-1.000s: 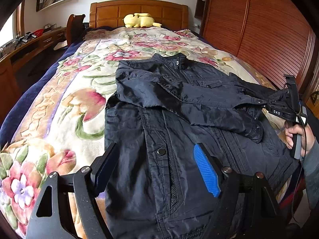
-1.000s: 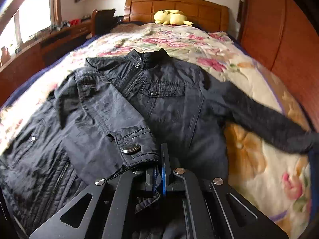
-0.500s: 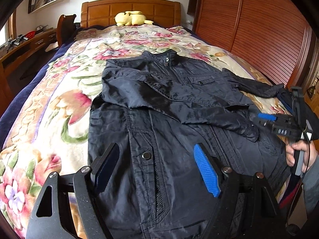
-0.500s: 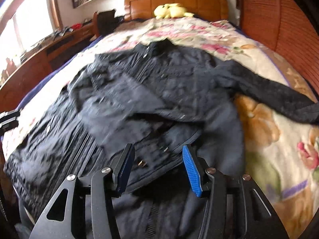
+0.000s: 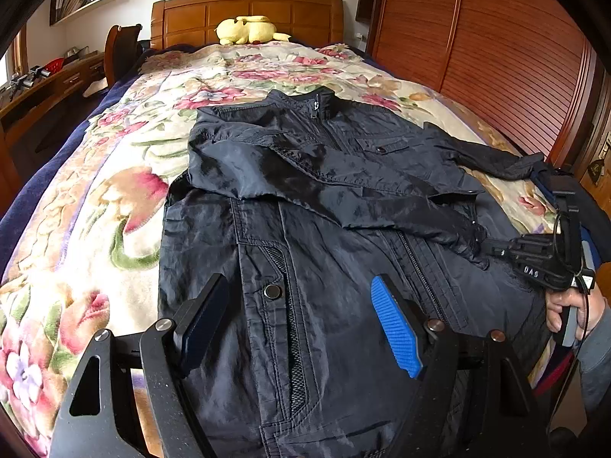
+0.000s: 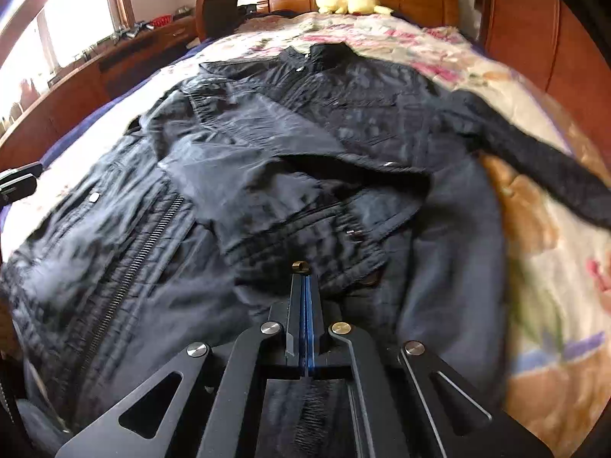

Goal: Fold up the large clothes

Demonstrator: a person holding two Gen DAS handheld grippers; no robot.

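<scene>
A dark navy jacket (image 5: 324,229) lies front up on the floral bedspread (image 5: 114,198), collar toward the headboard. Its left sleeve is folded across the chest, with the cuff (image 6: 336,236) near the zipper. The other sleeve (image 6: 542,168) stretches out to the right. My left gripper (image 5: 301,316) is open and empty above the jacket's hem. My right gripper (image 6: 303,286) is shut with nothing between its pads, just short of the folded cuff; it also shows in the left wrist view (image 5: 534,263), held by a hand.
A yellow plush toy (image 5: 248,30) lies by the wooden headboard (image 5: 244,11). A slatted wooden wardrobe (image 5: 496,57) runs along the right of the bed. A wooden desk (image 6: 95,65) and a chair (image 5: 122,53) stand on the left.
My right gripper let go of the sleeve cuff, opened, then shut empty just behind it. The cuff now rests on the jacket front. My left gripper stayed open above the hem.
</scene>
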